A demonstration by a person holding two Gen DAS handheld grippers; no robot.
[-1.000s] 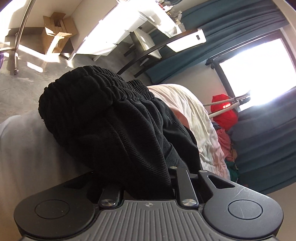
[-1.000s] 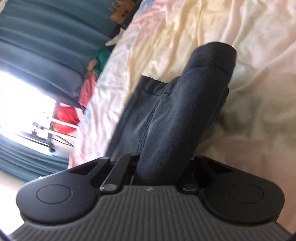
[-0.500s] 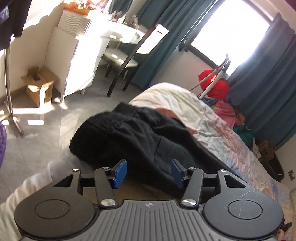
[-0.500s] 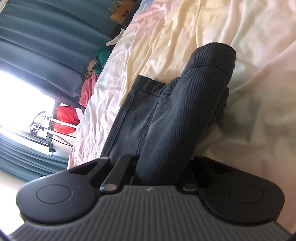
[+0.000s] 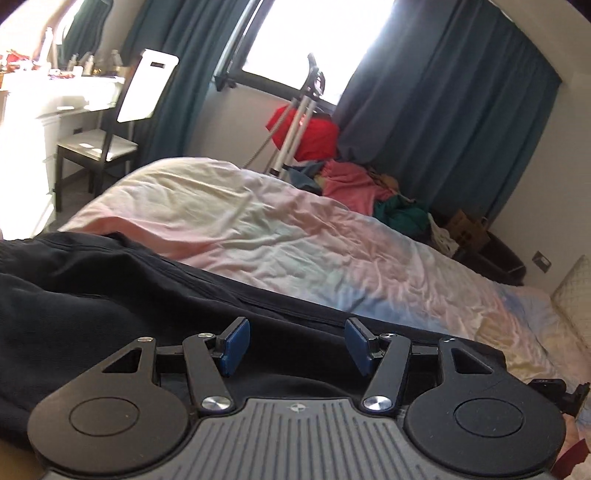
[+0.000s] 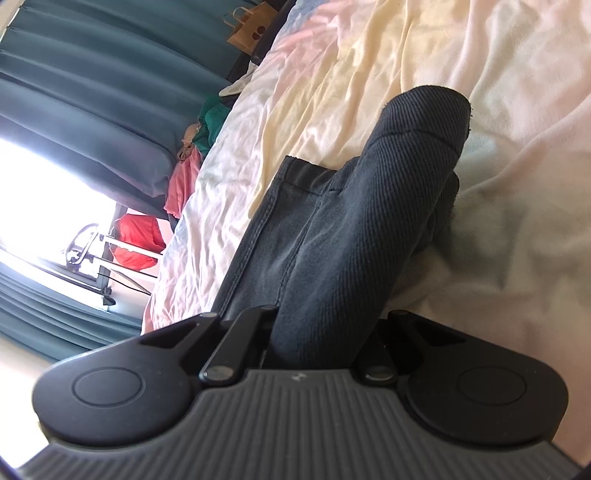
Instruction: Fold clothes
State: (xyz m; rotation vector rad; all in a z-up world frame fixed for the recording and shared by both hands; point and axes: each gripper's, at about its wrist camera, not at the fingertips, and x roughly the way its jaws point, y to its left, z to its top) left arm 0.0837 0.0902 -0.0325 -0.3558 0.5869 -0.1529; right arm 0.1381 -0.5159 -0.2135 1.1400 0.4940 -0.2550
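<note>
A black pair of trousers (image 5: 92, 288) lies along the near edge of the bed (image 5: 277, 229). My left gripper (image 5: 295, 328) hovers just above the dark cloth, open, its blue pads (image 5: 236, 343) bare and nothing between them. In the right wrist view a ribbed dark leg end of the trousers (image 6: 369, 206) rises out of my right gripper (image 6: 325, 321), which is shut on that cloth. The fabric hides its fingertips. The hem droops over onto the pale sheet (image 6: 498, 221).
A dark chair (image 5: 122, 122) and a white desk (image 5: 44, 107) stand beyond the bed's left end. A metal stand (image 5: 295, 125), a red bundle (image 5: 306, 133) and a heap of clothes (image 5: 351, 181) sit under the window. A paper bag (image 6: 251, 26) stands by the teal curtains.
My left gripper let go of the black waistband, opened, rolled level and swung away along the bed. The right gripper kept still with the leg end in its grip.
</note>
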